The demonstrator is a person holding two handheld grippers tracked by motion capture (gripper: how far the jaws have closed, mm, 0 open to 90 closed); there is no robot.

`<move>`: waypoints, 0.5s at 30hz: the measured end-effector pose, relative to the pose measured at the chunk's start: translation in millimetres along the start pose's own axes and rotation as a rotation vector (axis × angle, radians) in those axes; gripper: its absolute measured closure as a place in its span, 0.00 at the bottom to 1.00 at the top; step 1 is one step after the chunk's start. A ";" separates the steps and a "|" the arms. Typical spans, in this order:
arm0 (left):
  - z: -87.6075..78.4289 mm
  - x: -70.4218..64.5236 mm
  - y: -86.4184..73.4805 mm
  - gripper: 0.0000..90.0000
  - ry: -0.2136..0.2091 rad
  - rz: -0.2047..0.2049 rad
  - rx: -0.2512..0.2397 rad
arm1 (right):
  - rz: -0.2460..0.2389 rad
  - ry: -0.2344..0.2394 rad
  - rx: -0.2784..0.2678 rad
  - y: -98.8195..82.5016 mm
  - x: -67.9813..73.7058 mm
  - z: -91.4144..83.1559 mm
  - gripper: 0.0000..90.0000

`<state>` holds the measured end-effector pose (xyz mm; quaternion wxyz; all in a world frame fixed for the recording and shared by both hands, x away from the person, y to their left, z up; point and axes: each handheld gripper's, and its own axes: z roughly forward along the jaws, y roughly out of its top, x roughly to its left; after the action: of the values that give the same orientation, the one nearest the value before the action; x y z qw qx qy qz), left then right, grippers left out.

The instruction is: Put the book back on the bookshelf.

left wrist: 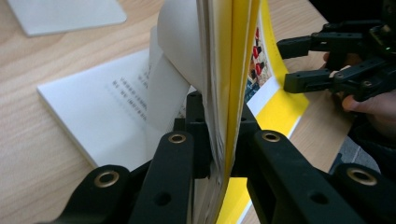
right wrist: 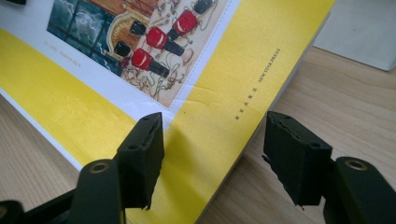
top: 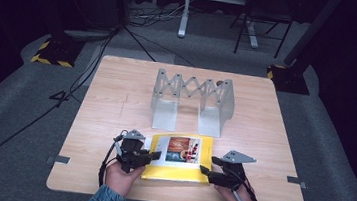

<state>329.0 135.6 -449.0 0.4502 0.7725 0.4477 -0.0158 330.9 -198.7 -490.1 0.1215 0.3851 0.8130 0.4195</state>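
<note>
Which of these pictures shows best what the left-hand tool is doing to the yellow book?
The left gripper view: its jaws are shut on the yellow book's cover and some pages, lifted off the white pages below. The high view shows the left gripper at the book's edge, too small for detail. The right gripper view shows the cover's picture.

Dim dark surroundings, evenly lit table [top: 116, 99], perhaps overhead light, soft blur

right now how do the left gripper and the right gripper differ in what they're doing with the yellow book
The left gripper is shut on the yellow book's cover and a few pages, lifting that edge off the inner pages; the right gripper is open, its jaws straddling the book's spine edge without pinching it. The left sits at the book's left side, the right at its right side. Both are black, hand-held, and low over the wooden table.
</note>
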 end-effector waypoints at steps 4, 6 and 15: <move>-3.7 -10.3 7.5 0.93 -0.004 0.034 -0.013 | -0.019 -0.013 -0.036 1.4 3.2 -11.0 0.43; -5.3 -14.3 11.3 0.93 -0.011 0.051 -0.015 | -0.033 -0.028 -0.063 1.2 6.8 -17.3 0.43; -13.1 -30.4 28.8 0.94 -0.044 0.108 -0.046 | -0.192 -0.115 -0.148 -2.1 27.2 -39.5 0.40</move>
<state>326.2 118.7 -408.6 0.4776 0.7844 0.3957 0.0020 290.8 -202.9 -463.9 0.2355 0.3192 0.8046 0.4418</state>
